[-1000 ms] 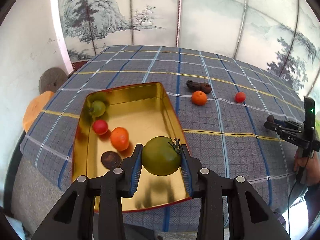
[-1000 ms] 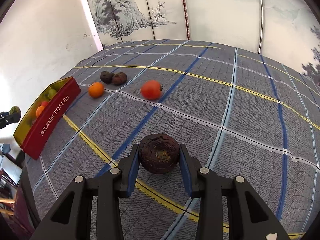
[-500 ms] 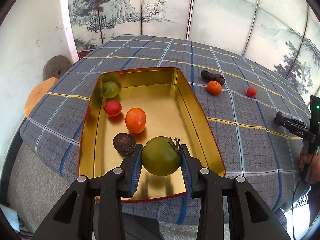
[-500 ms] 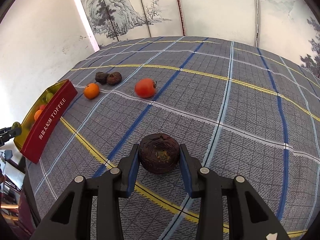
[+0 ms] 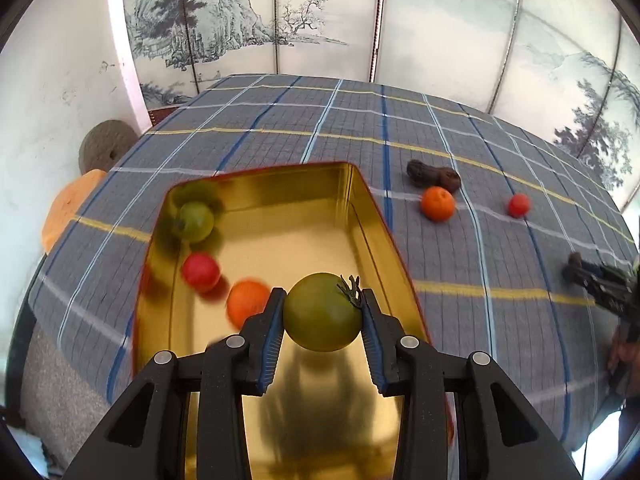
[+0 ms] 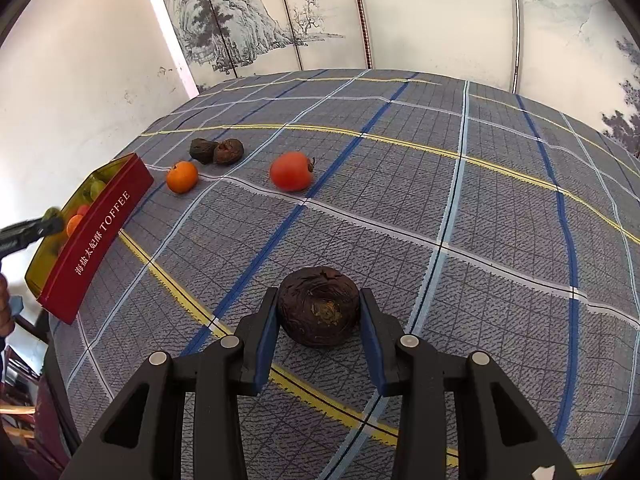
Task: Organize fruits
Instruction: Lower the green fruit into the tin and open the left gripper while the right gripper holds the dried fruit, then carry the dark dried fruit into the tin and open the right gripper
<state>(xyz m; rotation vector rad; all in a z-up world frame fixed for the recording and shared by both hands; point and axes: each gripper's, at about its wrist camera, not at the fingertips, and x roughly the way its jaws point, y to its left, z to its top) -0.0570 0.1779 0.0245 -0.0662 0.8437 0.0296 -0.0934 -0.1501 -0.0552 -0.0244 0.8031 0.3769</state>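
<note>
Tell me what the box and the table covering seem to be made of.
The box looks like thin sheet metal, a tin: its glossy gold inside mirrors the fruit, and its outside is red lacquer with printed lettering. The table covering looks like matte woven cloth, with a plaid pattern and a visible textile grain; the fibre cannot be told.

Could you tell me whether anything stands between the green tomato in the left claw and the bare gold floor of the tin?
Nothing visible does. The left claw holds the green tomato over bare floor of the tin; the orange fruit sits just to its left.
</note>
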